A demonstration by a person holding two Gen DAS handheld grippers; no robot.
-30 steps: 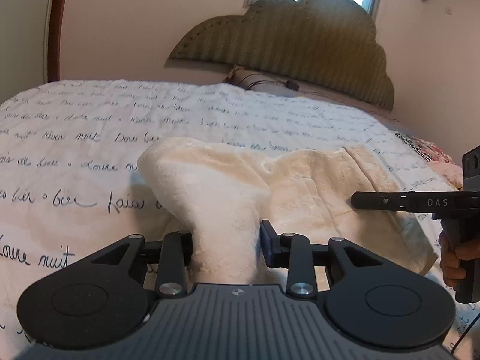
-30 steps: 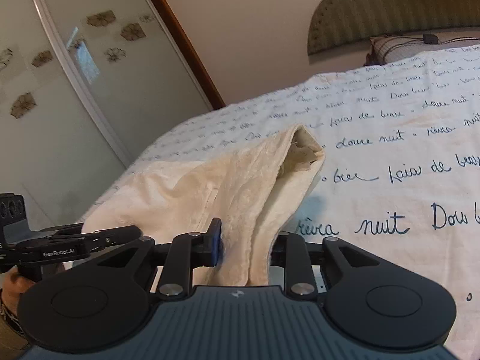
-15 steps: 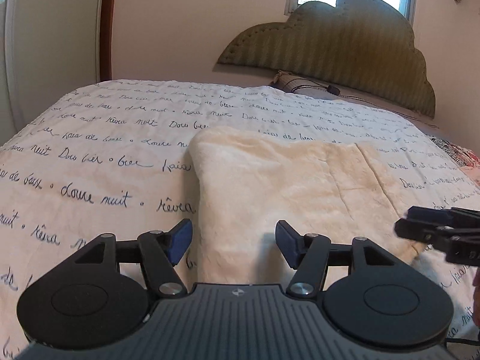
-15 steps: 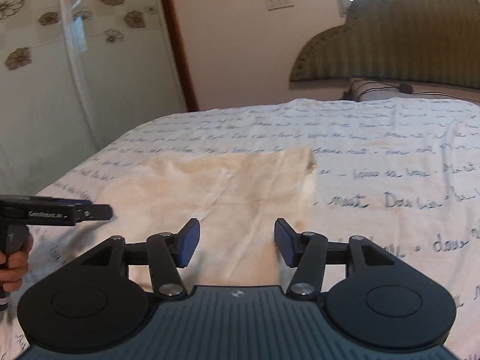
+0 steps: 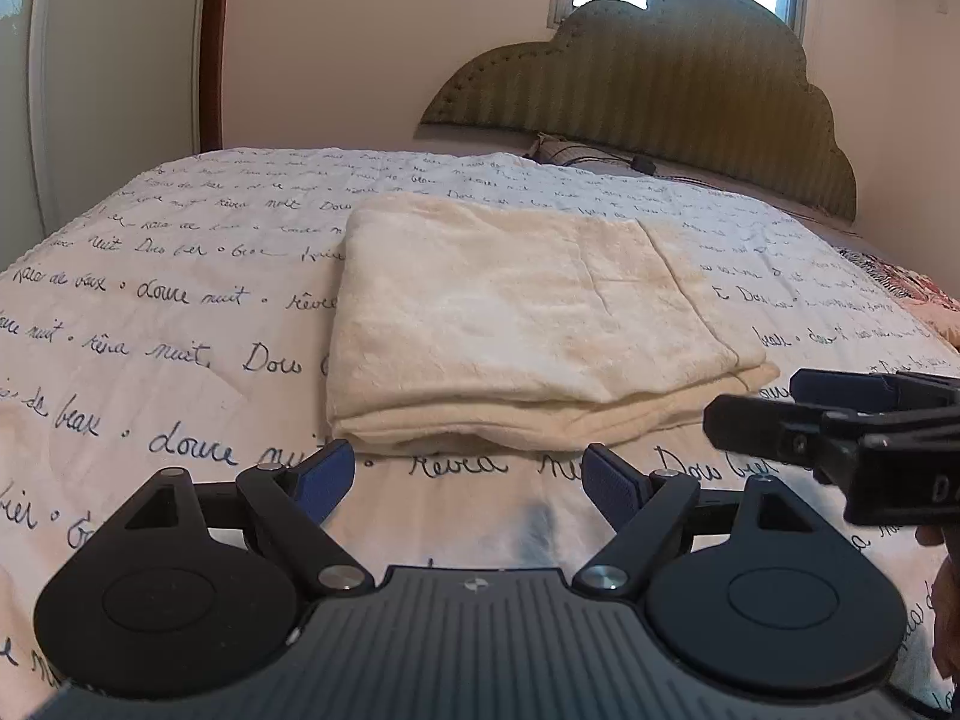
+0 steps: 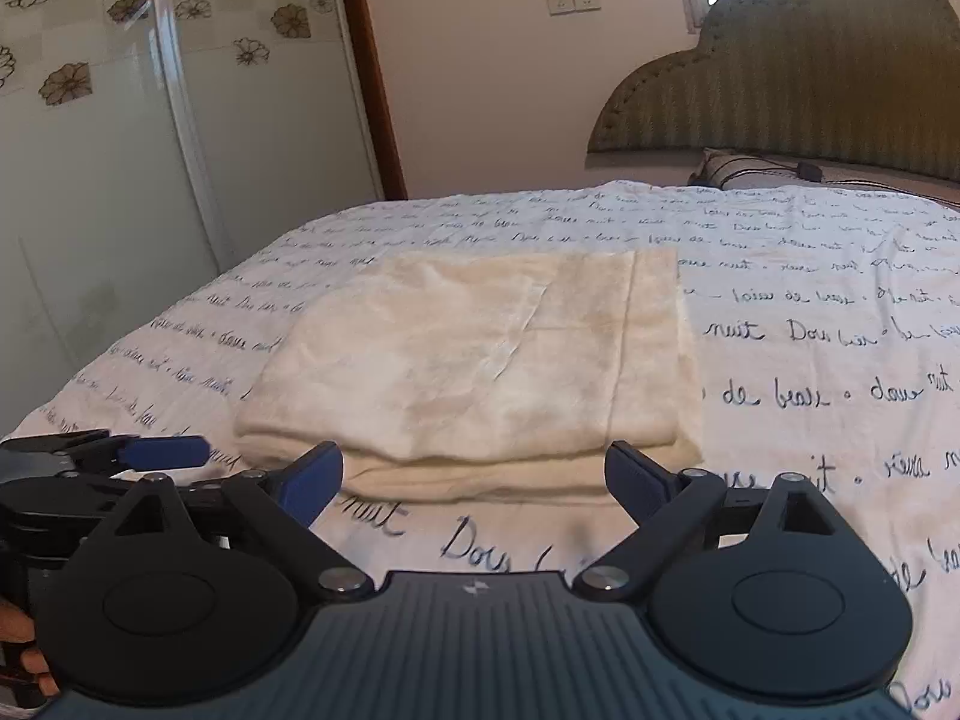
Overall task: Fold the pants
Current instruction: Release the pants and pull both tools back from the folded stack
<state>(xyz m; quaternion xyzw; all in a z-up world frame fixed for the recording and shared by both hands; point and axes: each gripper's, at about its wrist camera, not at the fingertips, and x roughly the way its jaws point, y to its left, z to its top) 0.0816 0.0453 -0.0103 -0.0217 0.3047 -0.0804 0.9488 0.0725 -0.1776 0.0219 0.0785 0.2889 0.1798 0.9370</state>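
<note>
The cream pants [image 5: 516, 324] lie folded into a flat rectangle on the bed; they also show in the right wrist view [image 6: 480, 360]. My left gripper [image 5: 468, 477] is open and empty, just short of the pants' near folded edge. My right gripper [image 6: 474, 474] is open and empty, also just in front of that edge. The right gripper shows at the right side of the left wrist view [image 5: 840, 438]. The left gripper shows at the lower left of the right wrist view [image 6: 108, 456].
The bedspread [image 5: 180, 300] is white with blue handwriting. A padded green headboard [image 5: 660, 90] and a pillow [image 5: 570, 153] are at the far end. A patterned cloth [image 5: 912, 288] lies at the right edge. A glass wardrobe door [image 6: 120, 150] stands to the left.
Both grippers let go of the pants and opened. They pulled back toward me, and the pants now lie flat and folded on the bed.
</note>
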